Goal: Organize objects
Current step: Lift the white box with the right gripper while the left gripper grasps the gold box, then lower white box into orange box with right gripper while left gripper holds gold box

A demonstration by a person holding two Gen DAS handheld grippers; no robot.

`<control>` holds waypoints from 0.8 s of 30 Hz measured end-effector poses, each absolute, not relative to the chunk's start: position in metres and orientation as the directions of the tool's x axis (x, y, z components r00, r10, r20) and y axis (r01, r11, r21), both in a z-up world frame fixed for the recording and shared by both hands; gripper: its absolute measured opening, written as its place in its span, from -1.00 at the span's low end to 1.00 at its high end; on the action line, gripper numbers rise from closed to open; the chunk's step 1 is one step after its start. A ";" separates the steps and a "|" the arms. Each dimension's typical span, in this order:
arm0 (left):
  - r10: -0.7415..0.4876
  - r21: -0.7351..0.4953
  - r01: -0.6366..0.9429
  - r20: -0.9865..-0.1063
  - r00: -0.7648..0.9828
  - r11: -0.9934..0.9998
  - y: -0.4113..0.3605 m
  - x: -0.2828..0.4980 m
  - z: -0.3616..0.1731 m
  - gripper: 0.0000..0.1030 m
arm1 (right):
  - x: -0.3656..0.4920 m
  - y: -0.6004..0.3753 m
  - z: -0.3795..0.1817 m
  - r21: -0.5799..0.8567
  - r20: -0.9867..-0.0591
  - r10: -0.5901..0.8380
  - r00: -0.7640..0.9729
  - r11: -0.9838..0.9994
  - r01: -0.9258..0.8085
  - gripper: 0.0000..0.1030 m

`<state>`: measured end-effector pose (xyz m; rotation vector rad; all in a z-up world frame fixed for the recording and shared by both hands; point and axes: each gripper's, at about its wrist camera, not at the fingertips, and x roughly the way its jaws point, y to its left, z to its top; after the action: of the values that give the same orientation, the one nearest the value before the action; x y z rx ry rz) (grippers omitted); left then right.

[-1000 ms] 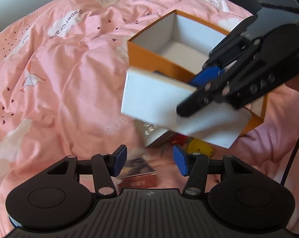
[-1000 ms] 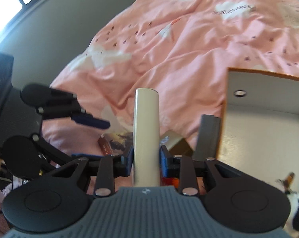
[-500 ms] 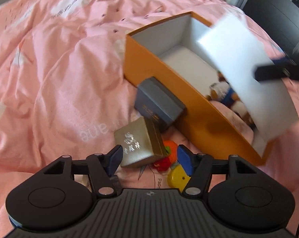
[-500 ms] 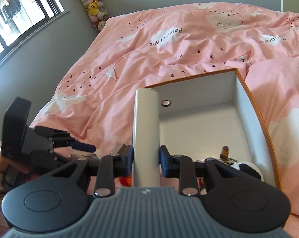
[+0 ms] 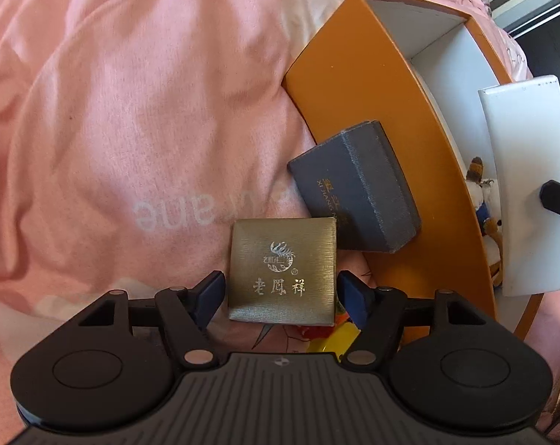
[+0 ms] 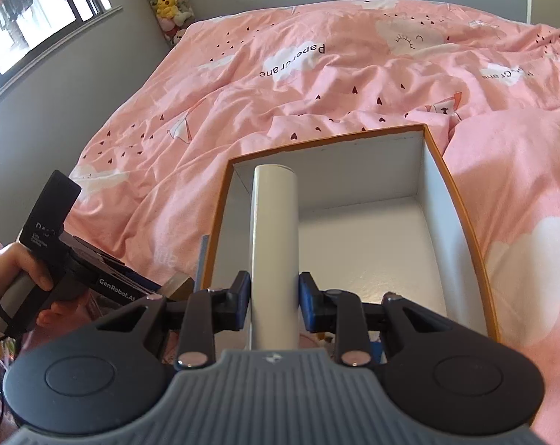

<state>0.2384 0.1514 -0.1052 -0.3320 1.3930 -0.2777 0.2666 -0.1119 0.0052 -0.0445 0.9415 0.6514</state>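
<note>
We hold our left gripper (image 5: 281, 294) low over the pink bedcover (image 5: 131, 111), pointing steeply down. Its jaws have just been opening and now stand wide. The gold box (image 5: 283, 270) lies between the blue pads (image 5: 208, 293), and we see a thin gap on each side, so the pads do not press on it. The gold box rests on the bedcover, just outside the orange box (image 5: 358, 85). A grey box (image 5: 358, 193) leans against the orange outer wall, and its lower corner is touching or nearly touching the gold box. Under the gold box some red and yellow small objects (image 5: 332, 333) show, but we cannot tell what they are.

Our right gripper (image 6: 273, 302) is closed on the white flat box (image 6: 274, 256), which we see edge-on, standing upright between the pads. It is above the near part of the orange box, whose white inside is mostly bare. In the left wrist view the same white box appears at the right, over the orange box, with a small plush toy (image 5: 482, 200) inside behind it.

In the right wrist view a hand (image 6: 16, 263) holds the left tool at the left side, near the orange wall.
</note>
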 end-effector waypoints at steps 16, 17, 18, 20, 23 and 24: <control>-0.381 -0.402 -0.018 -0.880 0.282 0.915 0.165 0.202 -0.058 0.31 | 0.272 -0.087 0.009 -0.132 -0.803 0.428 0.413 0.549 -0.825 -0.43; -0.378 -0.399 -0.014 -0.878 0.295 0.917 0.170 0.203 -0.049 0.31 | 0.272 -0.085 0.010 -0.165 -0.808 0.421 0.412 0.509 -0.845 -0.43; -0.373 -0.394 -0.007 -0.875 0.310 0.919 0.170 0.199 -0.041 0.31 | 0.271 -0.083 0.010 -0.202 -0.812 0.416 0.410 0.459 -0.865 -0.43; -0.361 -0.381 0.011 -0.866 0.345 0.925 0.172 0.207 -0.024 0.31 | 0.270 -0.079 0.010 -0.254 -0.821 0.408 0.399 0.365 -0.896 -0.43; -0.356 -0.370 0.044 -0.845 0.400 0.928 0.165 0.201 0.000 0.31 | 0.272 -0.073 0.007 -0.316 -0.844 0.389 0.370 0.196 -0.928 -0.43; -0.358 -0.368 0.058 -0.836 0.416 0.928 0.162 0.206 0.008 0.31 | 0.271 -0.072 0.004 -0.348 -0.845 0.382 0.374 0.137 -0.927 -0.43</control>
<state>0.2059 0.1616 0.0078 -0.3019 1.1150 -0.2661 0.2711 -0.0716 0.0037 -1.0186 0.6688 1.0566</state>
